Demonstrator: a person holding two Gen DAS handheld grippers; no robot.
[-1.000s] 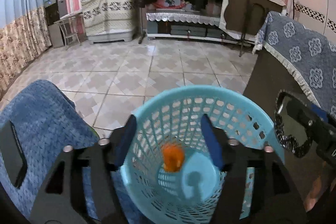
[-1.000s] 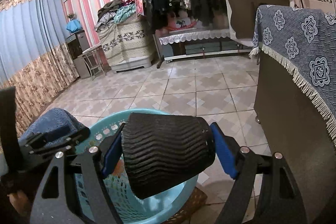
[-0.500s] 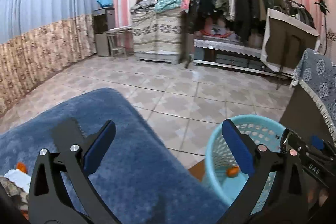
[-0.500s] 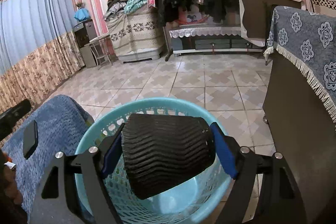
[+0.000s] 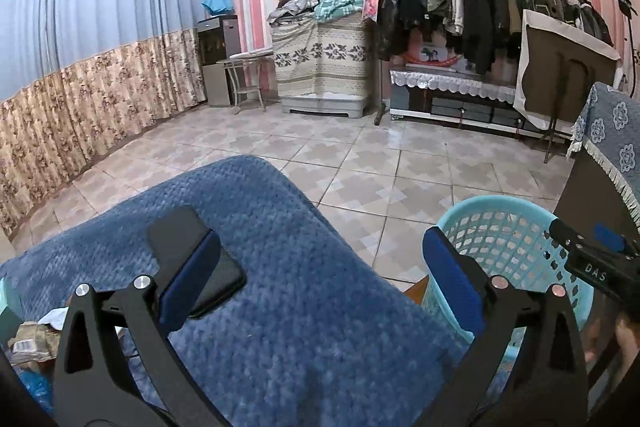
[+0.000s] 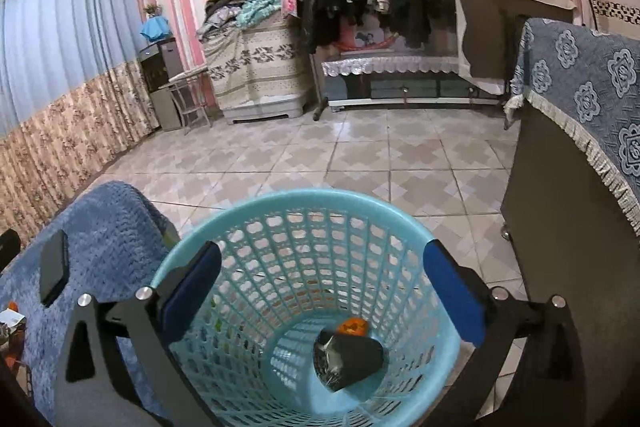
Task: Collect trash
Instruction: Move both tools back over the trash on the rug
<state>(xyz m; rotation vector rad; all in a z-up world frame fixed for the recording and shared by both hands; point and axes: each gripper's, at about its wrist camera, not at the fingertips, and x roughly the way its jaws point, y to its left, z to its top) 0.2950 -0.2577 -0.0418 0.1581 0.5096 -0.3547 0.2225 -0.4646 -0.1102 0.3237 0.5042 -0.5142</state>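
Observation:
A light blue plastic mesh basket (image 6: 304, 203) stands on the floor beside a blue-covered table. Inside it lie a black ribbed paper cup (image 6: 350, 357) on its side and a small orange piece (image 6: 353, 326). My right gripper (image 6: 322, 291) is open and empty, right above the basket's mouth. My left gripper (image 5: 320, 275) is open and empty above the blue cloth (image 5: 280, 267), with the basket (image 5: 496, 211) to its right. Crumpled wrappers and paper (image 5: 34, 337) lie at the table's left edge.
A black phone (image 5: 208, 279) lies on the blue cloth, also seen in the right wrist view (image 6: 54, 273). A dark cabinet with a blue flowered cover (image 6: 580, 115) stands close right of the basket. Tiled floor (image 6: 360, 155) stretches to a clothes rack.
My right gripper opened and the black cup dropped into the basket. My left gripper swung left from over the basket to above the blue cloth.

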